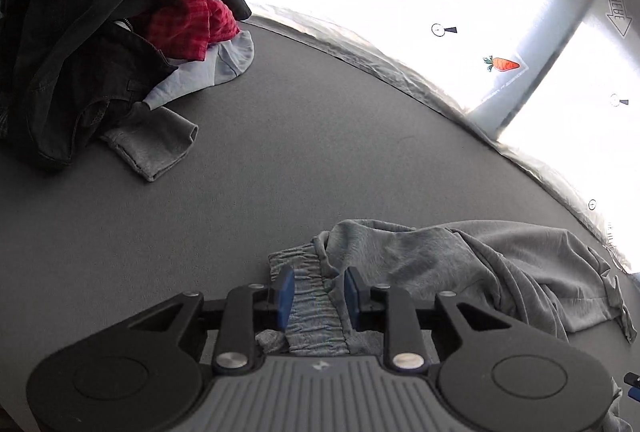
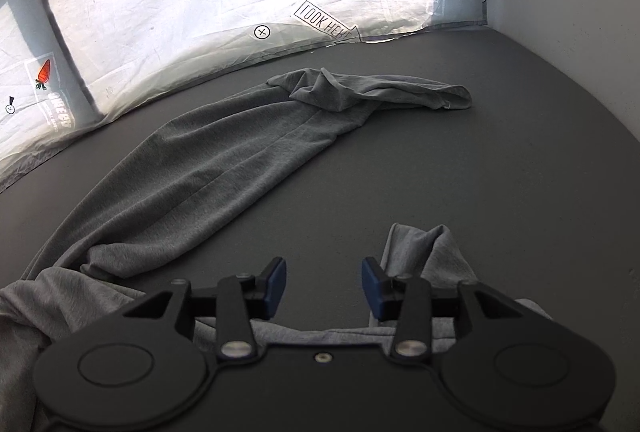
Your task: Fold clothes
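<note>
You are laying out the grey trousers [image 2: 224, 148] on the dark table [image 2: 460, 192], right of the clothes pile [image 1: 100, 32].
Your left gripper [image 1: 319, 296] is straddling the waistband [image 1: 312, 308] with jaws apart; your right gripper [image 2: 324, 286] is spread, holding nothing. Next, probably pinch and flatten.

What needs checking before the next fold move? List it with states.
1. Left gripper open over the waistband of the grey trousers: ok.
2. Waistband gripped: not ok, fingers stand apart from it.
3. Right gripper open: ok.
4. Cloth between right fingers: not ok, only bare table shows.
5. Trouser leg laid flat: not ok, far end bunched.
6. Clothes pile apart from the trousers: ok.
</note>
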Motion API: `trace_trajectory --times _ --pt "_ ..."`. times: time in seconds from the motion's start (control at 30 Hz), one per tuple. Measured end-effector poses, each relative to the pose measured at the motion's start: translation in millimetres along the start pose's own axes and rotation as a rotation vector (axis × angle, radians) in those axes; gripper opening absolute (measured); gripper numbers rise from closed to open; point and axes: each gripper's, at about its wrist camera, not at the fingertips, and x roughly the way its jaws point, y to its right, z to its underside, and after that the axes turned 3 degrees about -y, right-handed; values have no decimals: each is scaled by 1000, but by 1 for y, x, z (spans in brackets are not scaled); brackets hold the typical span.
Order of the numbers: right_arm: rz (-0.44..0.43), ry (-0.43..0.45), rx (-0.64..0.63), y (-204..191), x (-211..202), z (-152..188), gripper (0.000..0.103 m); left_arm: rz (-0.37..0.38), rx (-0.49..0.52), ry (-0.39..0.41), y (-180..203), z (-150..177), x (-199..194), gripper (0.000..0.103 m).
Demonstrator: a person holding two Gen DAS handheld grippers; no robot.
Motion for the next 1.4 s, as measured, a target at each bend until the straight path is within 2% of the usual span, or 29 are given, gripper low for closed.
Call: trace_trajectory --times 0.13,0.27,0.37,0.43,0.63,0.87,1.0,1.13,1.27,1.33,1.4 --pt "101 3 67 17 5 5 47 -49 32 -62 -2 -6 33 40" --pt "209 9 111 37 3 12 54 -63 73 -131 -3 -8 59 45" --pt "240 -23 129 54 6 20 55 -62 111 -147 -1 -7 68 48" --pt "256 -44 137 62 8 24 55 -52 94 -147 -1 -5 72 52" --pt "210 -85 87 69 1 40 63 -16 -11 -160 -7 3 77 55" --pt "142 -102 315 99 3 42 64 -23 0 -155 0 10 75 60" --pt "161 -98 368 108 4 42 64 -14 64 -181 10 16 73 59" --pt "222 -81 316 106 2 41 65 -12 81 -180 11 23 70 59" --pt "208 -84 330 110 6 41 65 -23 83 -185 15 22 71 58" --pt "194 -83 341 112 8 41 60 -34 107 -178 17 23 71 50" --pt "178 -65 315 109 7 41 43 -49 119 -159 18 26 69 43"
